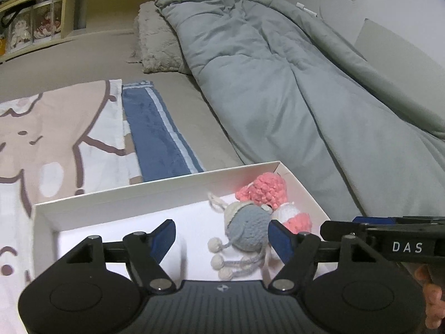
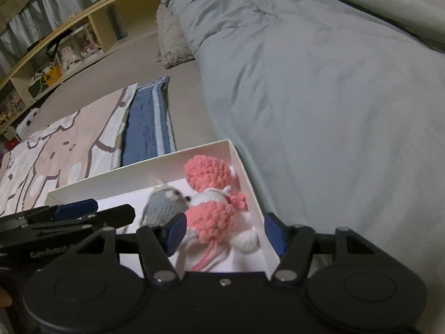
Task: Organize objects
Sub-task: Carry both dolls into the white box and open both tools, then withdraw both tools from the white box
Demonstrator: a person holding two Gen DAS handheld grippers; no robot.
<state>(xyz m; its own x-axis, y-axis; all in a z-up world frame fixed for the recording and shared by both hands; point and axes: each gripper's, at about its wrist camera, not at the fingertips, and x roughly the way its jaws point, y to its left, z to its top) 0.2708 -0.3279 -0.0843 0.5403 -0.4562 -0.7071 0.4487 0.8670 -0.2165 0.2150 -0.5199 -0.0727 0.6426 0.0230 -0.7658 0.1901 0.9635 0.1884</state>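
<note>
Grey toy [image 1: 246, 229] and pink toy [image 2: 211, 217] inside white box [image 1: 133, 197], touching. Left gripper [image 1: 222, 240] jaws released, grey toy toward their right side. Right gripper [image 2: 225, 233] jaws released astride pink toy.

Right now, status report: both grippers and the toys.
Left gripper open, empty. Right gripper open astride pink-and-white crocheted doll. Grey crocheted toy beside it in white cardboard box. Nothing in the way.

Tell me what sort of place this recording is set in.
Most likely a bedroom: the work happens on a bed with a rumpled grey duvet, a fluffy pillow and a wooden headboard shelf holding boxed dolls.
</note>
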